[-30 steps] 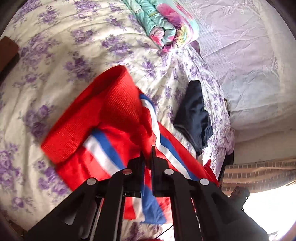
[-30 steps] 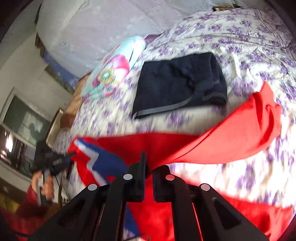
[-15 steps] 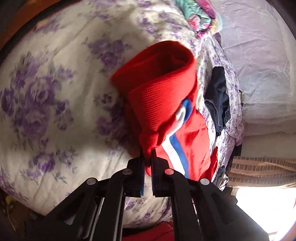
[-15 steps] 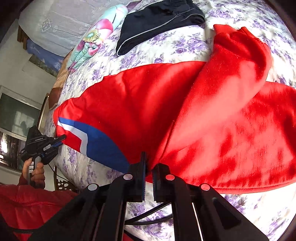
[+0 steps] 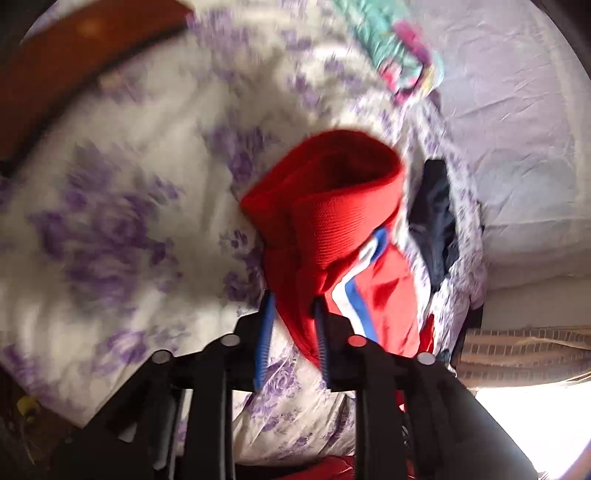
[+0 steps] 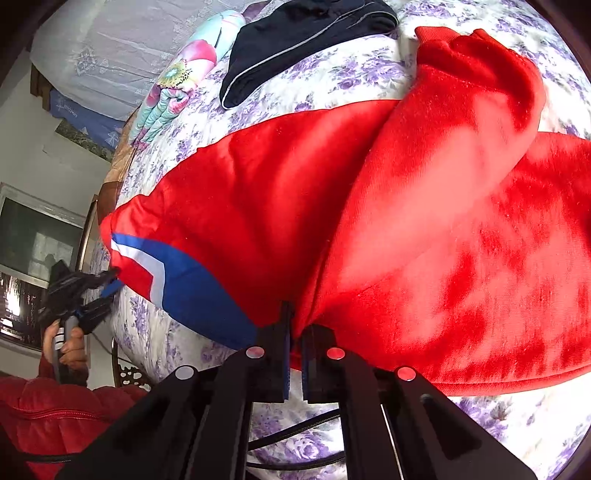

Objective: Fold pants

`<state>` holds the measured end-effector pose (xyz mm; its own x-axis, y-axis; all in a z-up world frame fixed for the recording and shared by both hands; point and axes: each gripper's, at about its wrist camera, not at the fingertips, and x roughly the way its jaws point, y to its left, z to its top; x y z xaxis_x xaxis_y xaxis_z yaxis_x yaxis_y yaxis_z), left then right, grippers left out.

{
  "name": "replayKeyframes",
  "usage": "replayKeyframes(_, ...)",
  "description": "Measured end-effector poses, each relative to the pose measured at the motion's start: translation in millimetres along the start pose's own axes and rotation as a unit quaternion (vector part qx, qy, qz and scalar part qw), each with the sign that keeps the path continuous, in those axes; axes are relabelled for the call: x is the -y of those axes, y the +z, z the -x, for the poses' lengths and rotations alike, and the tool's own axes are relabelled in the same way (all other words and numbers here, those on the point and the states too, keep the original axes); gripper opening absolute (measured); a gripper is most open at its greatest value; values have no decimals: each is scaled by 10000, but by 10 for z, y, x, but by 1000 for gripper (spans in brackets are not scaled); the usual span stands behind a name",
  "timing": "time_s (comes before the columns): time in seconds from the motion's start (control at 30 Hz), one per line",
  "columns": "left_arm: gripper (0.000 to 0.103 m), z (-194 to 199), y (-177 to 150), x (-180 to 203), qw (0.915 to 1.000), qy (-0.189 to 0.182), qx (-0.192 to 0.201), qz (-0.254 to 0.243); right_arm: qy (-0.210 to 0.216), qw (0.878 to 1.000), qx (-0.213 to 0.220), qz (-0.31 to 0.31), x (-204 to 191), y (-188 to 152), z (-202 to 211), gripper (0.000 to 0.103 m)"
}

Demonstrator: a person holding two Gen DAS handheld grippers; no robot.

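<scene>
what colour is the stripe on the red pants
White and blue stripe on the red pants; clearest in right wrist view.

No legible text or labels anywhere

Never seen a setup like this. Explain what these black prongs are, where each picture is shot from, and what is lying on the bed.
The black prongs belong to two handheld pinching tools, one per hand, each carrying a wide-angle camera looking along its fingers.

In the left camera's picture, the left tool stands open, its fingers either side of the red fleece pants with a blue-and-white stripe.

In the right camera's picture, the right tool is pinched shut on the pants' near edge.

The pants lie on a purple-flowered white bedsheet. Beyond them lie a folded dark navy garment and a rolled turquoise floral quilt.
</scene>
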<state>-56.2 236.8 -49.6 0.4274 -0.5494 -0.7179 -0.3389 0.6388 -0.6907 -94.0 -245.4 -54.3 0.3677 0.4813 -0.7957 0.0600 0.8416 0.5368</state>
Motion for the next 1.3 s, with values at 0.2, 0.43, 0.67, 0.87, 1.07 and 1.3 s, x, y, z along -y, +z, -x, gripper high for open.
replayKeyframes(0.2,53,547,3,487,9887,-176,1006,-1101,85,9999,-37,42,37,2,-64,3)
replayKeyframes(0.43,74,-740,-255,611,9719,1159,-712,-1923,-49,10000,-44,47,-6,47,283,43)
replayKeyframes(0.67,98,-701,-237,551,9814,417,-559,-1787,-1773,9688,1659,488,-246,630,872,81)
replayKeyframes(0.87,98,-805,-326,720,9666,798,-674,-2340,-2245,9677,1148,-62,81,1280,102,60)
replayKeyframes(1.07,98,-789,-392,717,9561,790,-598,-2759,-2498,9626,1046,-11,264,1168,77,15)
replayKeyframes(1.3,98,-902,-585,864,9214,1552,-498,-3529,-1824,9565,2175,-680,384,616,1025,3)
